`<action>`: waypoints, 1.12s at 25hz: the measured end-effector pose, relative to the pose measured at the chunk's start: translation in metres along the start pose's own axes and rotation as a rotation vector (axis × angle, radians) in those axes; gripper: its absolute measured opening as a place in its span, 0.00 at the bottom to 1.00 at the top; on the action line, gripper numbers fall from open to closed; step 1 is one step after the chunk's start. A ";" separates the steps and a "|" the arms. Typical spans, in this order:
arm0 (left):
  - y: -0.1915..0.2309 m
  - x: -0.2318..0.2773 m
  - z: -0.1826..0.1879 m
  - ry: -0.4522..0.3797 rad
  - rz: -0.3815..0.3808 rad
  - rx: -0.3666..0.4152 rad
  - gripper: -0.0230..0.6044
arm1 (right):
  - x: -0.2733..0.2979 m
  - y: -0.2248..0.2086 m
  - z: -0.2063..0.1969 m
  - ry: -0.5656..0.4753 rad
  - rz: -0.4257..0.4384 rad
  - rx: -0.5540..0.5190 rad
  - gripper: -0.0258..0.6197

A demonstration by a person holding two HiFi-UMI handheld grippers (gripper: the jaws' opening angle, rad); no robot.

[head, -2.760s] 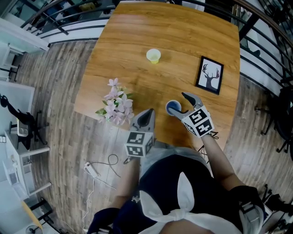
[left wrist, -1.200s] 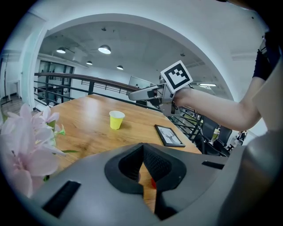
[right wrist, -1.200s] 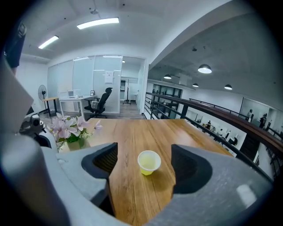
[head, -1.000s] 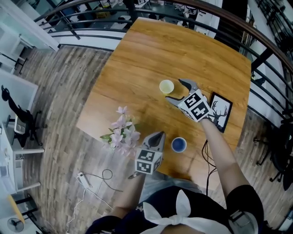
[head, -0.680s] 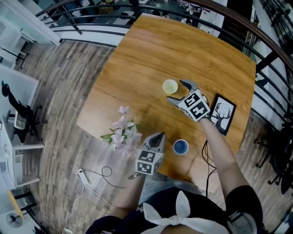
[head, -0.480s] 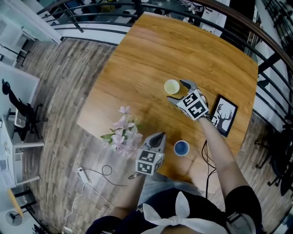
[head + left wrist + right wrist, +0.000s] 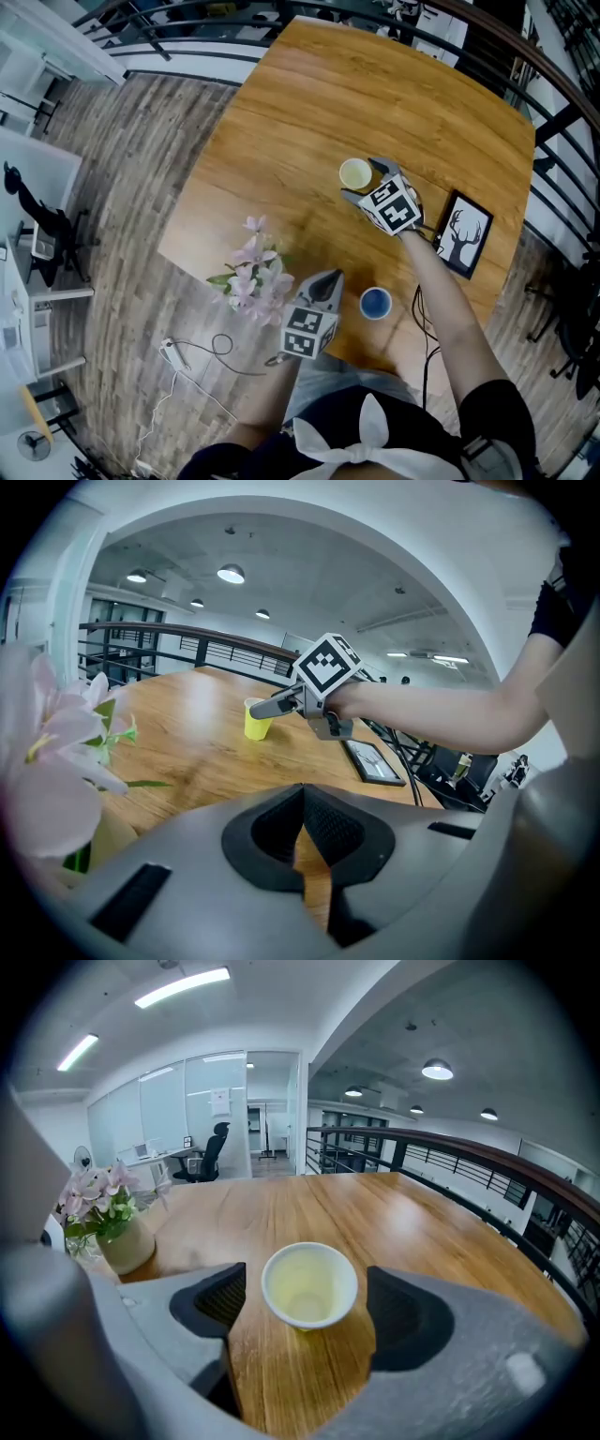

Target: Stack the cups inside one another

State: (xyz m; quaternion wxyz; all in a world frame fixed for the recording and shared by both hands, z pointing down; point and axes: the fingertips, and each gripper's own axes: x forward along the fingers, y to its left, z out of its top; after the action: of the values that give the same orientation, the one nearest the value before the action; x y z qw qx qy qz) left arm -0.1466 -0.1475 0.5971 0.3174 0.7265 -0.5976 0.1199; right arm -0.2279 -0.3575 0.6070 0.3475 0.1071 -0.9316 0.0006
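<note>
Yellow cup (image 7: pixel 309 1285) sits between right gripper's (image 7: pixel 362 179) wide-spread jaws, untouched (arm stretched forward). Left gripper (image 7: pixel 302 810) held low near blue cup (image 7: pixel 375 303), jaws together, empty.

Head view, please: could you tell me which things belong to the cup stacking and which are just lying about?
Belong to the job:
yellow cup, standing between the jaws of the open right gripper
blue cup
left gripper, shut and empty

Just lying about:
vase of flowers
framed deer picture
</note>
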 end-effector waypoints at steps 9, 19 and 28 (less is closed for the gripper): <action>0.000 0.001 -0.001 0.032 -0.010 0.000 0.06 | 0.008 0.003 -0.011 0.044 0.040 0.001 0.55; -0.001 0.004 0.000 0.033 -0.020 0.002 0.06 | 0.005 0.007 -0.012 0.049 0.054 -0.019 0.54; -0.004 0.000 0.002 0.020 -0.026 0.005 0.06 | -0.008 0.011 -0.004 0.036 0.049 -0.038 0.54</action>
State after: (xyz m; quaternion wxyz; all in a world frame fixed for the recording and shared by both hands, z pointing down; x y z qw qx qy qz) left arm -0.1430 -0.1484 0.5940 0.3231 0.7337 -0.5845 0.1245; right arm -0.2220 -0.3446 0.6059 0.3661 0.0777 -0.9273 -0.0064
